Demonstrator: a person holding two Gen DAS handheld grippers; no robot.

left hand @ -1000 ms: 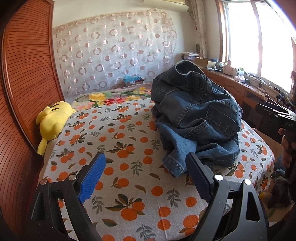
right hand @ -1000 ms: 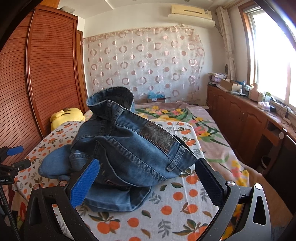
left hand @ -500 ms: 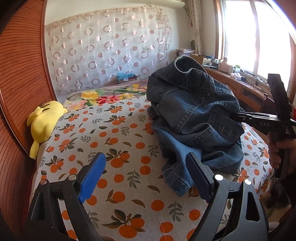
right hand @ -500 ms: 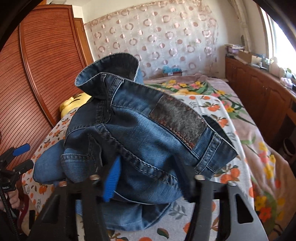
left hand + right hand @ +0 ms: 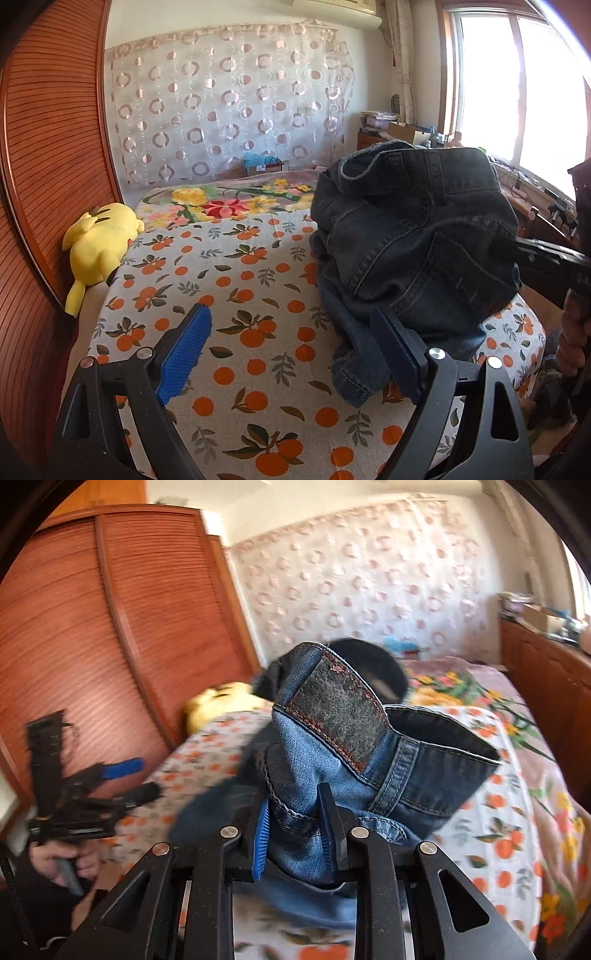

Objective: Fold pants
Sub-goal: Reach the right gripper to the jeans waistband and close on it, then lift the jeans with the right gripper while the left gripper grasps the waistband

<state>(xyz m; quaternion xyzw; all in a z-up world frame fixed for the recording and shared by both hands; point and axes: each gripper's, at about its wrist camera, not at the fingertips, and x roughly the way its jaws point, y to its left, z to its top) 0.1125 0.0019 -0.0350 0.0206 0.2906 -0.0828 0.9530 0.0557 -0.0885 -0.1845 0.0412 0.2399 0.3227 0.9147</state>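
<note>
The jeans (image 5: 413, 236) sit in a crumpled heap on the right side of the bed (image 5: 236, 280), on the sheet printed with oranges, toward its near edge. Part of the heap is raised off the sheet, with the waistband at the top and a leg hem trailing down toward the near edge.

The right gripper (image 5: 295, 834) has a bunch of denim between its blue pads (image 5: 260, 845). Its jaws are closing, and the cloth already fills the narrow gap between them, pressed from both sides. From this gripper's view the jeans (image 5: 332, 760) rise straight ahead of the fingers, the waistband standing up with the dark leather patch (image 5: 338, 716) facing the camera and a belt loop just right of it. In the left wrist view this gripper comes in from the right edge and meets the heap on its right side, with a hand (image 5: 572, 332) on its handle.

The left gripper (image 5: 295, 350) hangs over the near part of the bed with its jaws wide apart and nothing between them. The leg hem lies just beside its right finger, behind it, while the left finger stands over bare sheet. A yellow plush toy (image 5: 98, 243) lies at the far left edge of the bed against the wooden wardrobe (image 5: 48, 155).
</note>
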